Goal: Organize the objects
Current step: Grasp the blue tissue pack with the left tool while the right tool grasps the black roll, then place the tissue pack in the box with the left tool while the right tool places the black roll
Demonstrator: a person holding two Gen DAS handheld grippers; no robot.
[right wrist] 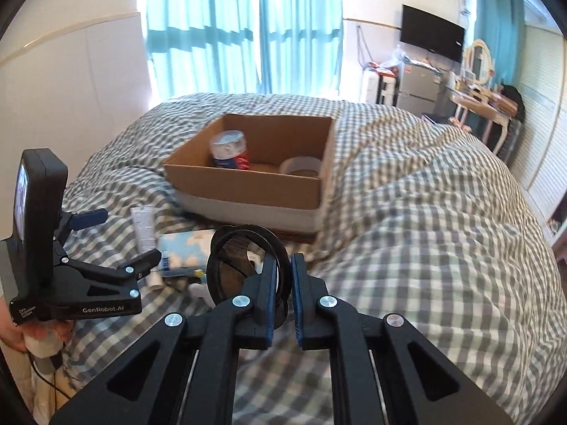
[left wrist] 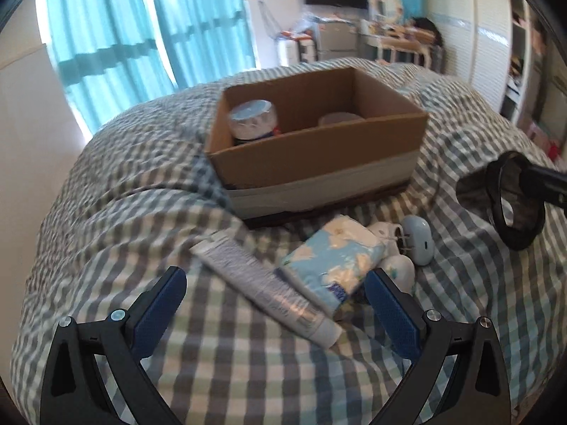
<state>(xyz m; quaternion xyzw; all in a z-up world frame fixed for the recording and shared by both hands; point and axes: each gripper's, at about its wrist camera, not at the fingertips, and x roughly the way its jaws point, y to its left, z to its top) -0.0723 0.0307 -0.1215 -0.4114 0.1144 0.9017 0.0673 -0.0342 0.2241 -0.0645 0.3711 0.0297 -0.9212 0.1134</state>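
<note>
Right wrist: right tool (right wrist: 283, 283) clamped on black ring (right wrist: 226, 265) | left tool (left wrist: 276, 294) apart | possibly tissue pack (left wrist: 333, 258)

- One cardboard box (left wrist: 319, 156) on the bed (left wrist: 141, 184).
- Two things inside the box: one jar (left wrist: 252, 120) and one tape roll (right wrist: 301, 165).
- One tube (left wrist: 262, 283).
- One tissue pack (left wrist: 336, 258).
- One pale blue case (left wrist: 420, 239).
- One black ring (right wrist: 244, 265).
- Two tongs: left (left wrist: 276, 297), right (right wrist: 283, 276).

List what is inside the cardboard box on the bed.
The cardboard box holds a foil-topped container at its left and a white tape roll at its right. Its near wall hides their bases and the floor.
</note>
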